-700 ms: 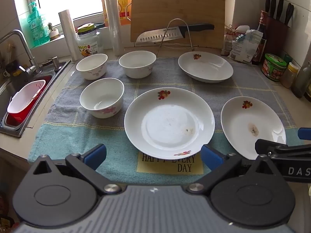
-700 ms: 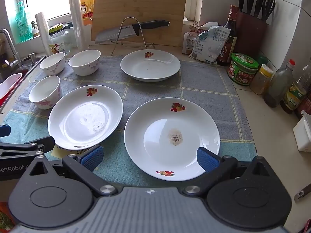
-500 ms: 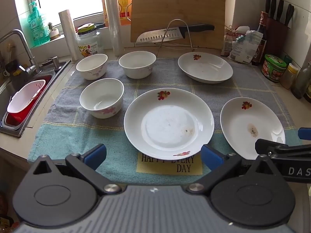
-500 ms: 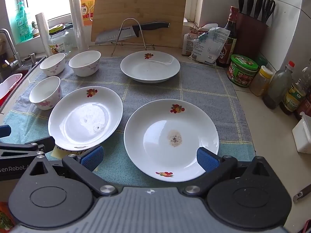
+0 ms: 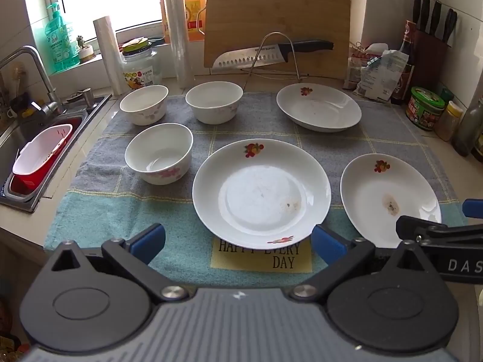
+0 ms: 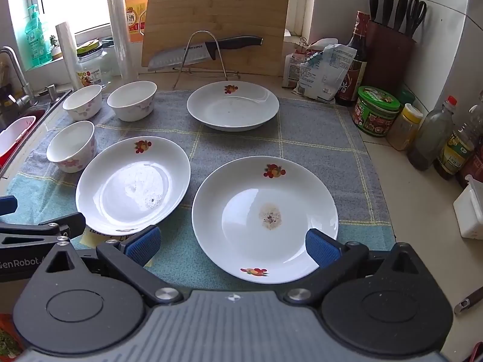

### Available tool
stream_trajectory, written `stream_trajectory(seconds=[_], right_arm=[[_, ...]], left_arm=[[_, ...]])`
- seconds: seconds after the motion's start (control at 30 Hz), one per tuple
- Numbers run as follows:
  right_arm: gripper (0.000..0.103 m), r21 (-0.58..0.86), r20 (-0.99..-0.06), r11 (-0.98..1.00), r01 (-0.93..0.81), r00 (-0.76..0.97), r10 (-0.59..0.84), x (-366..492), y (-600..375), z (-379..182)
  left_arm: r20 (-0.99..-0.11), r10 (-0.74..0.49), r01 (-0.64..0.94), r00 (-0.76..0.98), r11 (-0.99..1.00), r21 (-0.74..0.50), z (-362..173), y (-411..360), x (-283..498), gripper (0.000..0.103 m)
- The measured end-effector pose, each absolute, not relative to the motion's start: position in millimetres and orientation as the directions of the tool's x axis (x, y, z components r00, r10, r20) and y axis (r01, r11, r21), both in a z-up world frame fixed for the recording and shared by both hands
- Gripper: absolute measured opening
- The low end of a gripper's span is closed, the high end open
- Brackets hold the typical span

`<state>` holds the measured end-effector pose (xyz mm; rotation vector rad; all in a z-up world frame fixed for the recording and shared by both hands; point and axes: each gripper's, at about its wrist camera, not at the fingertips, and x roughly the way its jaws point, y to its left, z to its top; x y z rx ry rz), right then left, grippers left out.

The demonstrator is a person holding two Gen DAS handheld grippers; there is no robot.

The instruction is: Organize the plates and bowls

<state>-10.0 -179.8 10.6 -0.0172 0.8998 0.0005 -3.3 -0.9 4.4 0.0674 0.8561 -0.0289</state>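
Three white plates with fruit prints lie on a grey-and-teal towel [image 5: 386,138]: a middle plate [image 5: 261,193], a stained right plate [image 5: 389,199] and a far plate [image 5: 318,107]. Three white flowered bowls stand at left: a near bowl [image 5: 159,152], a far-left bowl [image 5: 144,104] and a far-middle bowl [image 5: 214,101]. My left gripper [image 5: 238,239] hovers open in front of the middle plate's near rim. My right gripper [image 6: 231,242] is open before the stained plate [image 6: 265,217], whose near rim lies between its blue pads. Nothing is held.
A sink [image 5: 27,147] with a red-and-white tub lies left of the towel. A cutting board [image 5: 277,24], knife on a wire stand [image 5: 271,55], jars and bottles [image 6: 431,141] line the back and right. A white box [image 6: 471,214] sits at right.
Both grippers have crept slightly toward the plates, which now sit a little lower in each view. The dishes have not moved and both jaws stay wide.
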Motion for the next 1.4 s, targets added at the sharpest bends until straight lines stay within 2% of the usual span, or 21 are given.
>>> stream_trajectory(seconds=[1.4], right_arm=[[0.103,-0.017,-0.772,1.000,-0.006,0.636,-0.009,-15.9,-180.3,19.0]], left_arm=[[-0.744,0.008,0.047,0.668,0.998,0.052,12.6,-4.0,-8.5,0.102]])
